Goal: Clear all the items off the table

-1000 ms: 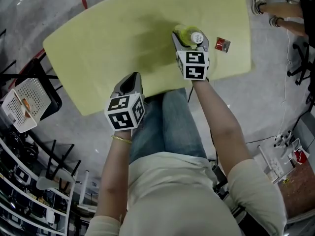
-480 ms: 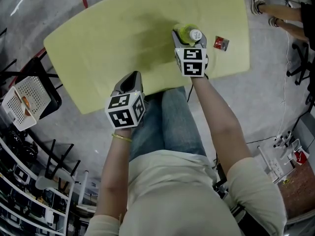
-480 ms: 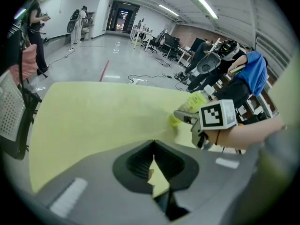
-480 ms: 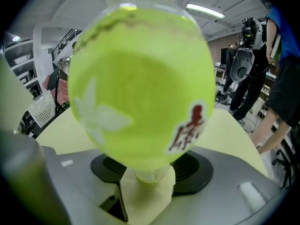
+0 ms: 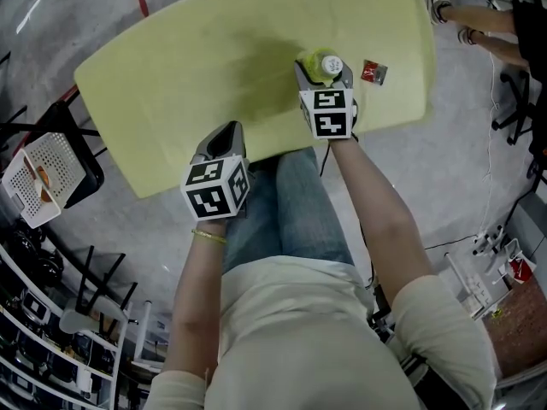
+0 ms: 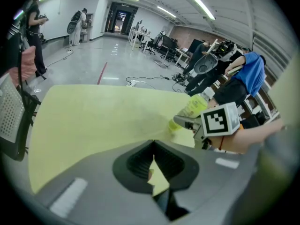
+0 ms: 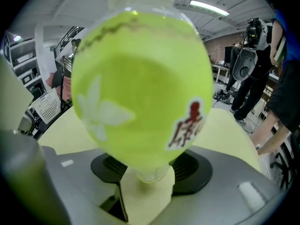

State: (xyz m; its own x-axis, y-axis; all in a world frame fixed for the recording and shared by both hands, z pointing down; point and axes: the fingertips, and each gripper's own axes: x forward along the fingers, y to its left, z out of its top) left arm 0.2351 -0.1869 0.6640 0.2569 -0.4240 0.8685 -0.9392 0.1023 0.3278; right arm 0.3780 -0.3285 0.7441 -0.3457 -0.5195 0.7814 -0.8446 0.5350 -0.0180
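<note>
A yellow-green drink bottle with a white cap stands near the front right of the pale yellow table. My right gripper reaches in from the near edge with a jaw on each side of it. Its jaws have just been closing and now press the bottle, which fills the right gripper view between them. My left gripper hangs over the table's near edge, shut and holding nothing. The left gripper view shows the bottle to its right. A small red packet lies right of the bottle.
A white perforated basket sits on a dark chair left of the table. Someone's feet stand past the far right corner. Shelving and chair frames crowd the lower left. The person's legs are under the near edge.
The right gripper's jaws have drawn in around the bottle. The left gripper has stayed where it was, shut.
</note>
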